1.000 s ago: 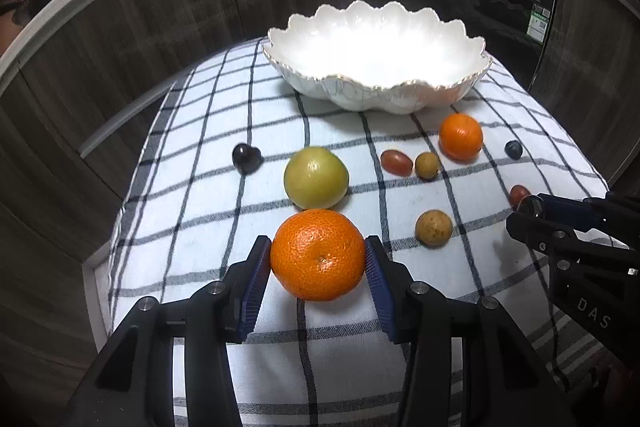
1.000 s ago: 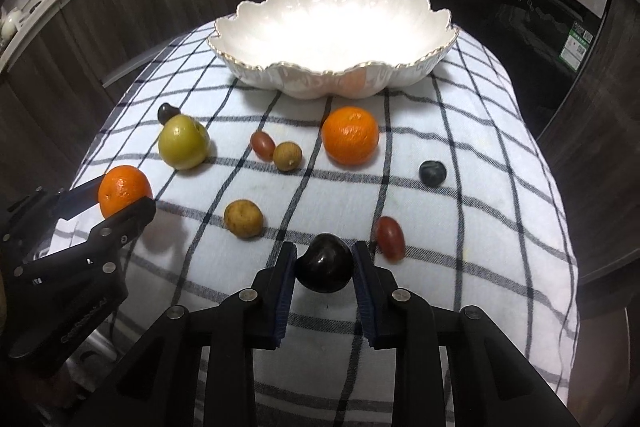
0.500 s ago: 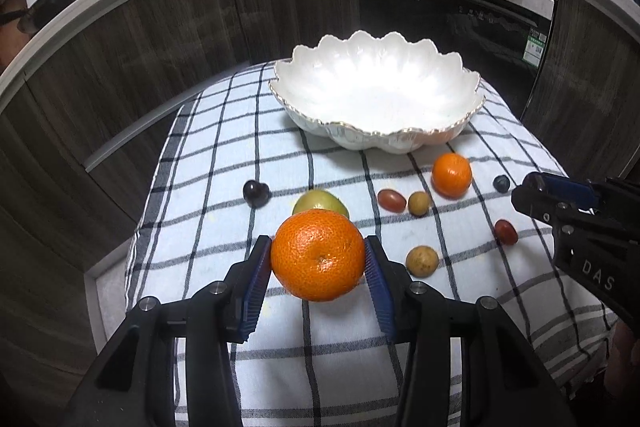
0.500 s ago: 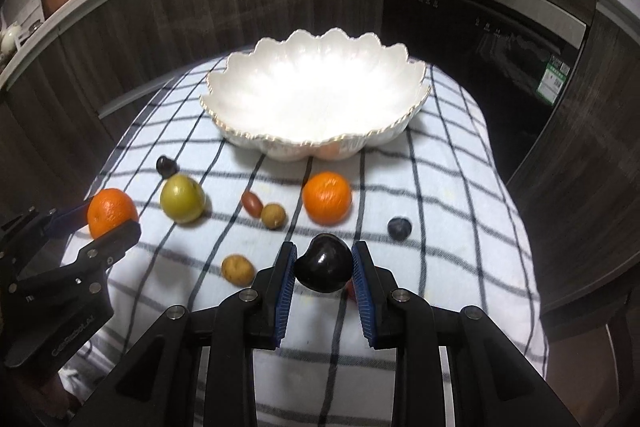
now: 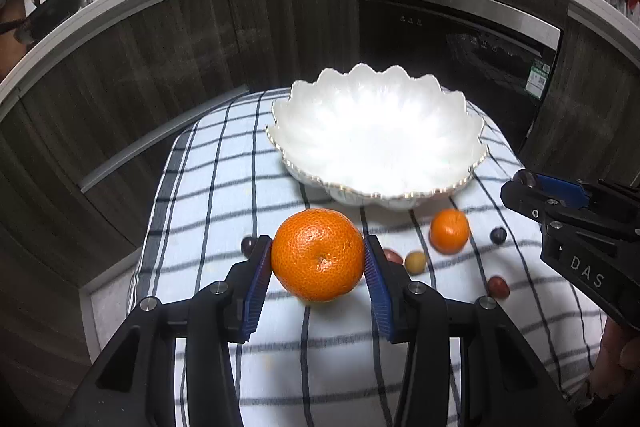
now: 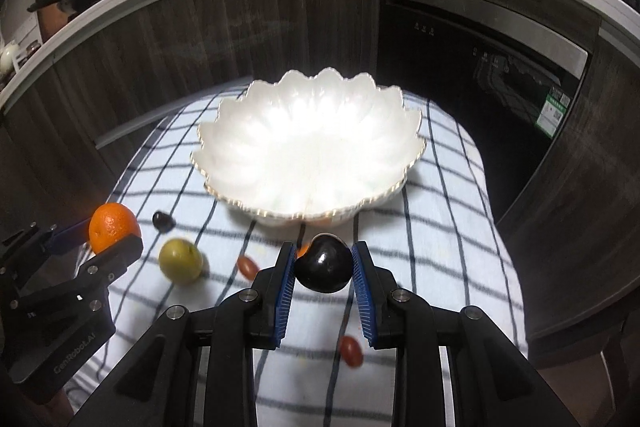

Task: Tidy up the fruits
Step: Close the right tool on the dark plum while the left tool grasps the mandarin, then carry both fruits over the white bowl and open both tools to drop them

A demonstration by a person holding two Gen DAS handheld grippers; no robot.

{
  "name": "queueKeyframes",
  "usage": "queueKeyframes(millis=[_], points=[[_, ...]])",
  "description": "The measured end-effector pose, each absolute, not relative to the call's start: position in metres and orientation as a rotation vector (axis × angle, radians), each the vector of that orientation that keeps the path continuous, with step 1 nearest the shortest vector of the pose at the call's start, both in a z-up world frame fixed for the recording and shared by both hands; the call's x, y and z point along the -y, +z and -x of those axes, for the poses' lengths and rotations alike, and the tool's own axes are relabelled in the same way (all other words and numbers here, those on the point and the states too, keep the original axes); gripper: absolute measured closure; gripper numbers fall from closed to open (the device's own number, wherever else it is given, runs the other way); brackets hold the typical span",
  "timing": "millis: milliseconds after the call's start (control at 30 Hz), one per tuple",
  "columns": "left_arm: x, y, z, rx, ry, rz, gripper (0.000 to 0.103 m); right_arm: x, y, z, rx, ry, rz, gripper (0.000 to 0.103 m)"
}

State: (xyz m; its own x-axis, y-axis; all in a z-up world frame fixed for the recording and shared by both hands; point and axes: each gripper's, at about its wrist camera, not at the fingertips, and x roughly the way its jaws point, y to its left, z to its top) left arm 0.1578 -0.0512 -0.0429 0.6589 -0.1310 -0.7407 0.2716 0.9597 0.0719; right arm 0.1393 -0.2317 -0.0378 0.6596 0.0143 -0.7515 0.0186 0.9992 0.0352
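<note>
My left gripper (image 5: 318, 259) is shut on a large orange (image 5: 318, 254), held up above the checked cloth (image 5: 224, 187). In the right wrist view that same orange (image 6: 112, 227) shows at the left edge in the left gripper's blue pads. My right gripper (image 6: 323, 263) is shut on a dark plum (image 6: 323, 263), also lifted clear of the cloth. A white scalloped bowl (image 5: 280, 115) with nothing in it stands beyond both grippers. On the cloth lie a smaller orange (image 5: 449, 231), a green fruit (image 6: 180, 259), a blueberry-like dark fruit (image 5: 498, 235) and small red and tan fruits.
The cloth covers a small table (image 6: 460, 227) in front of dark wooden cabinets (image 5: 120, 87) and a black oven (image 5: 460, 39). Another dark fruit (image 6: 163, 221) lies left of the bowl. A red fruit (image 6: 351, 350) lies under my right gripper. A worktop with bottles runs along the back.
Both grippers have risen with their fruits, so the cloth and loose fruits now look lower and farther. The bowl has come nearer to the middle of both views.
</note>
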Motion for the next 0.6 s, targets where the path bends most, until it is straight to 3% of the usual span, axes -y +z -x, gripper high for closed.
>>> queueKeyframes(millis=[600], points=[[0.074, -0.024, -0.214, -0.791, -0.247, -0.189, 0.058, 0.252, -0.025, -0.188, -0.807, -0.047, -0.056, 0.073]])
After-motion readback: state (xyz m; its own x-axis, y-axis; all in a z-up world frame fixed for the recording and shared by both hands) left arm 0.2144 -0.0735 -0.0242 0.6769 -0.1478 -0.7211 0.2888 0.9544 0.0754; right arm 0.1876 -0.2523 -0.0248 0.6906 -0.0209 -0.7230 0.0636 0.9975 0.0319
